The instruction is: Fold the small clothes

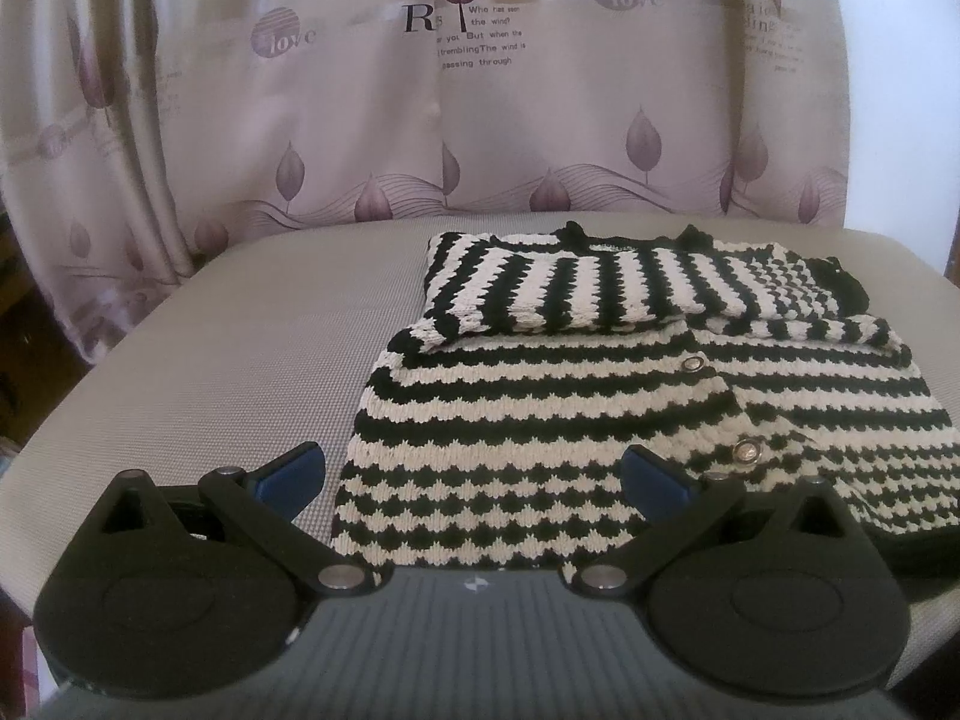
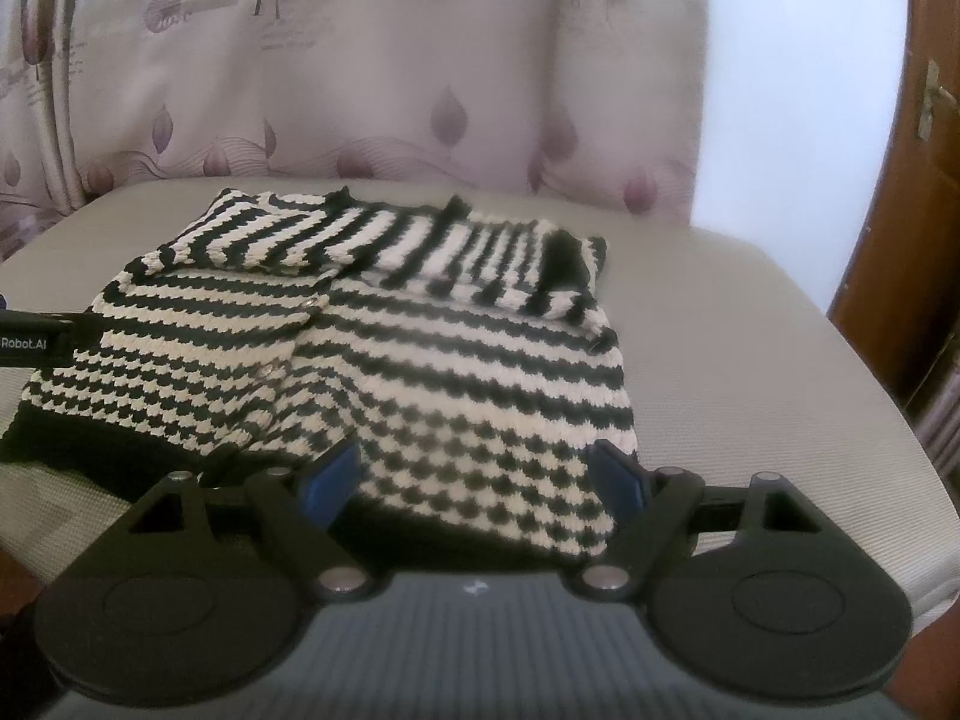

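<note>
The striped cardigan (image 1: 600, 420) looks soft, limp knit; probably best pinched at its hem corners. Left claw (image 1: 474, 474) and right claw (image 2: 474, 474) both gape, empty.

I see a black-and-cream striped cardigan (image 1: 600, 420) on a grey mesh counter (image 1: 210, 360), with a pale pink leaf-printed curtain (image 1: 360, 120) behind.

A leaf-printed curtain (image 1: 480, 90) hangs behind the grey table (image 1: 210, 360); a wooden door (image 2: 912, 210) stands right.
</note>
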`<action>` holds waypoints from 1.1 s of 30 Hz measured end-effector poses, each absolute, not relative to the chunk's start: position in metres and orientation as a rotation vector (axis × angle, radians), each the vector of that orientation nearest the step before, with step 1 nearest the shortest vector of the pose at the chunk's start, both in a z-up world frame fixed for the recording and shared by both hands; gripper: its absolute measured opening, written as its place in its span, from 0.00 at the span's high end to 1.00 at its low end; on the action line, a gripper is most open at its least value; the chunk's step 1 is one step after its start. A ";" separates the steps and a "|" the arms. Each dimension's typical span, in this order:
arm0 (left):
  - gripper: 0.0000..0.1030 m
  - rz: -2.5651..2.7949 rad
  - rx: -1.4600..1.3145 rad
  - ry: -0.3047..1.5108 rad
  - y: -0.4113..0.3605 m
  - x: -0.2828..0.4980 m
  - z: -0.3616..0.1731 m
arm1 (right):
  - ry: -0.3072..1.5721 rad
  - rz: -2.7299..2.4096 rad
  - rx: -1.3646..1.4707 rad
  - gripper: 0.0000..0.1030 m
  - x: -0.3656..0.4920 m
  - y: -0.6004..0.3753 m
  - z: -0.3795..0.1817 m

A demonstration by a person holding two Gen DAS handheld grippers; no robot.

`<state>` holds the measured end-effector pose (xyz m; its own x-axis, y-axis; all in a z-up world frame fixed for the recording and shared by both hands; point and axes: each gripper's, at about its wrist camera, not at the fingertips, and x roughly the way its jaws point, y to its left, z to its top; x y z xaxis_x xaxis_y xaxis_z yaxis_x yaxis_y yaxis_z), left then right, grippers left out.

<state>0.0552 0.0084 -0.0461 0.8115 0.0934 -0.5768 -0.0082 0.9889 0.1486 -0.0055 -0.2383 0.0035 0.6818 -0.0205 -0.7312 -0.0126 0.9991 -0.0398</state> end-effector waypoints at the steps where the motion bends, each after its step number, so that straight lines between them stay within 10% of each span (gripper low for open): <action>1: 0.00 0.054 0.142 0.624 0.009 0.055 -0.046 | 0.821 -0.003 -0.042 0.19 -0.006 -0.238 0.003; 33: 0.04 -0.159 0.028 0.788 0.141 0.098 -0.096 | 0.852 -0.069 0.319 0.19 -0.030 -0.352 -0.061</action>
<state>0.0977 0.1415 -0.0959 0.6942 -0.1321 -0.7075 0.1532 0.9876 -0.0341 -0.0300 -0.3523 -0.0606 0.6592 0.0668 -0.7490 0.1868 0.9503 0.2491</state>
